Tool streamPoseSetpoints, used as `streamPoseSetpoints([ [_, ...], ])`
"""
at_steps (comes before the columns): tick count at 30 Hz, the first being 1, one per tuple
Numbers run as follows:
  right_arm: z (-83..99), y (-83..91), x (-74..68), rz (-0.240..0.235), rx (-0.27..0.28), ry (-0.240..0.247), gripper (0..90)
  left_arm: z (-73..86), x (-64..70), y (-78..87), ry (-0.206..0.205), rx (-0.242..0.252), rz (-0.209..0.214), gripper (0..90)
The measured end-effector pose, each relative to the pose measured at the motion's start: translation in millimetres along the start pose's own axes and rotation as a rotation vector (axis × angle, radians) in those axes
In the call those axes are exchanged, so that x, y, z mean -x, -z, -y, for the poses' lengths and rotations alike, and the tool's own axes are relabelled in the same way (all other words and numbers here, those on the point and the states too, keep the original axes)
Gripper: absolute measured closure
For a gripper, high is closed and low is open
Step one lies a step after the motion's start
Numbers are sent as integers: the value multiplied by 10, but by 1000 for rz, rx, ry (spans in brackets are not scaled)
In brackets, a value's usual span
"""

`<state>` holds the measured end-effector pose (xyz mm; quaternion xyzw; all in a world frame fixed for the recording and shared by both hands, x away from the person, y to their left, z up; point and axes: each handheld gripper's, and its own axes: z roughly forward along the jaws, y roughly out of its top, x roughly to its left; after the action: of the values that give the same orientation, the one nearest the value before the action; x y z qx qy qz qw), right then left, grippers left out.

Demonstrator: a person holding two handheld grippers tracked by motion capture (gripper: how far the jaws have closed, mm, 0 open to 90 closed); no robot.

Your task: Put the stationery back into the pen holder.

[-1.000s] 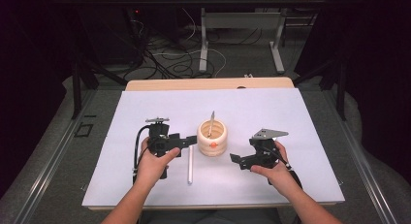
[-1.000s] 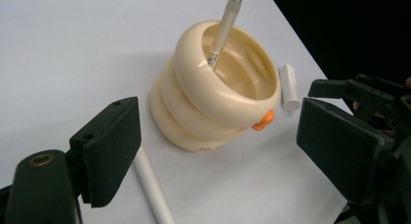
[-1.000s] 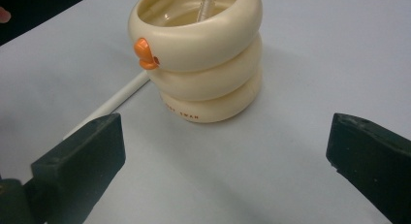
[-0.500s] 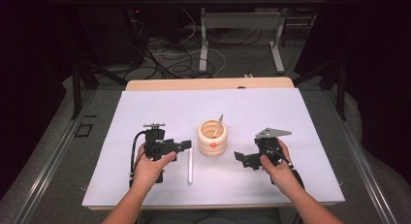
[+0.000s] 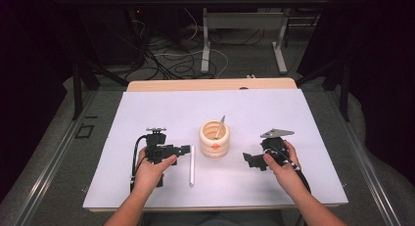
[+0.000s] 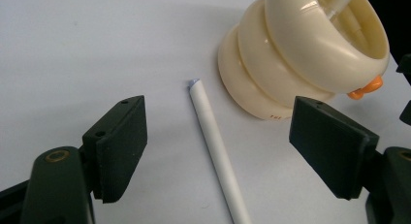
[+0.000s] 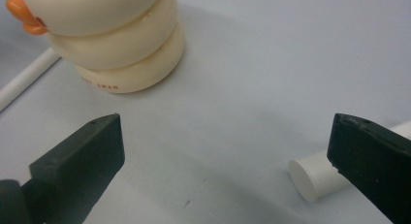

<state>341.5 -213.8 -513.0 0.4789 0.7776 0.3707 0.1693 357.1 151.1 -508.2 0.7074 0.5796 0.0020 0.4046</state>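
Overhead, I see my left gripper [image 5: 183, 149] and right gripper [image 5: 250, 161] flanking a cream ribbed holder [image 5: 214, 140]; a white pen [image 5: 192, 165] lies just beside the left one. Left gripper view: my jaws gape wide, empty, the pen [image 6: 215, 149] between them. Right gripper view: jaws wide apart, the holder [image 7: 121, 59] ahead.

The white pen [image 6: 216, 151] runs off the bottom edge of the left gripper view, the ribbed cream holder [image 7: 109, 37] is cropped at the right gripper view's top, and a white cylinder [image 7: 320, 178] sits half-hidden behind a jaw.
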Motion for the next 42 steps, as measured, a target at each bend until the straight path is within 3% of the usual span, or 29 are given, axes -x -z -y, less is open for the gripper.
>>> streamPoseSetpoints([
  [4, -8, 59, 48, 23, -3, -25, 0, 0, -18, 10, -3, -27, 2, 235],
  [8, 38, 129, 123, 39, -7, -46, 0, 18, -2, -13, 29, -16, -13, 250],
  [12, 101, 161, 223, 64, -12, -78, 0, 20, -8, -11, 33, -34, -9, 281],
  [20, 197, 174, 362, 66, 14, -102, 0, 40, 5, -46, 102, -94, -2, 391],
  [26, 218, 171, 343, 49, 11, -106, 0, 49, -11, -142, 160, -198, 11, 476],
  [30, 215, 170, 328, 41, 13, -98, 0, 61, -19, -192, 179, -212, 5, 509],
  [36, 224, 158, 318, 36, 5, -87, 0, 91, -20, -284, 173, -254, -5, 554],
  [40, 224, 146, 307, 27, 4, -83, 0, 107, 19, -346, 196, -267, -2, 592],
  [42, 226, 142, 305, 27, 1, -78, 0, 111, 16, -366, 164, -281, -8, 609],
])
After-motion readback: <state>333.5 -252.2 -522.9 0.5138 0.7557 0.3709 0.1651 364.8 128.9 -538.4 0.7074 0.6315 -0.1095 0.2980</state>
